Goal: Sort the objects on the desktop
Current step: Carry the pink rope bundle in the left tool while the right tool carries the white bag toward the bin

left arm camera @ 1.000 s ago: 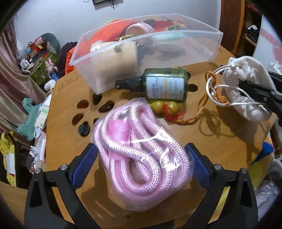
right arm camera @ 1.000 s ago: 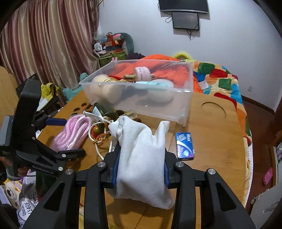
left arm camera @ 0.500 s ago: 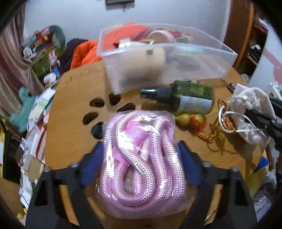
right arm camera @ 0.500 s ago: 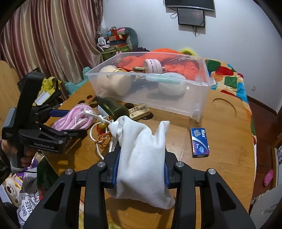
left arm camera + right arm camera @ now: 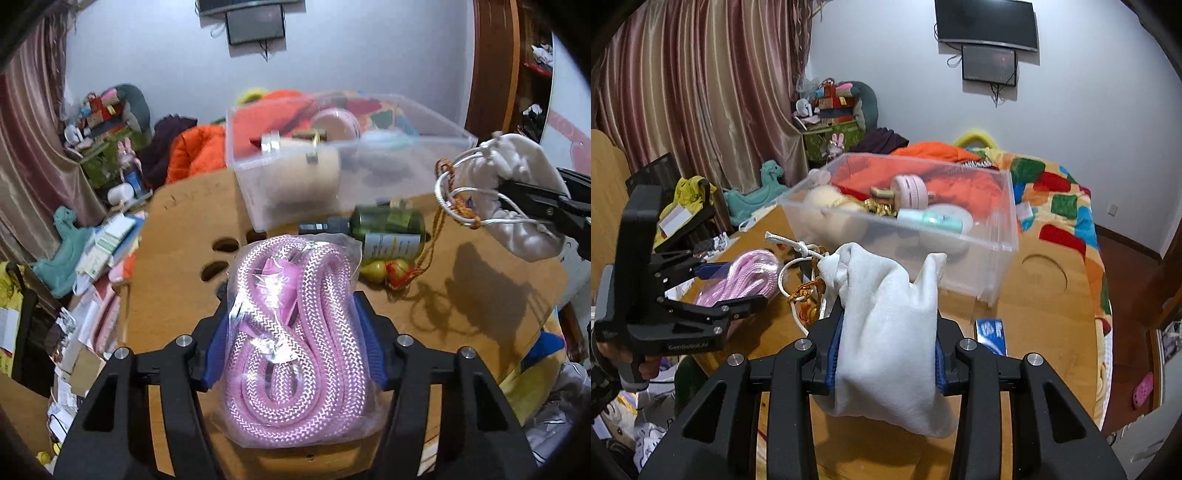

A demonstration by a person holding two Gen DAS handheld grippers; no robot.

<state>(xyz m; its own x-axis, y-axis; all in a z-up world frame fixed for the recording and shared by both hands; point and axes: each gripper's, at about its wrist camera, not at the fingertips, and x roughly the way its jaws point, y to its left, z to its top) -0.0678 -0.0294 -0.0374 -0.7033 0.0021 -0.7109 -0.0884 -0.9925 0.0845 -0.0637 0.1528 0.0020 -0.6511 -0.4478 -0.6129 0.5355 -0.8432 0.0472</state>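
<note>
We see our left claw, jaws just closing, clamped on the bagged coil of pink braided rope, and our right claw clamped on the white cloth drawstring pouch.

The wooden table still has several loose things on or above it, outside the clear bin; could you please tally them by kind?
Bagged pink rope, in the left gripper: 1
White drawstring pouch, in the right gripper: 1
Green spray bottle: 1
Gourd charm on orange cord: 1
Small blue box: 1
Total: 5
</note>
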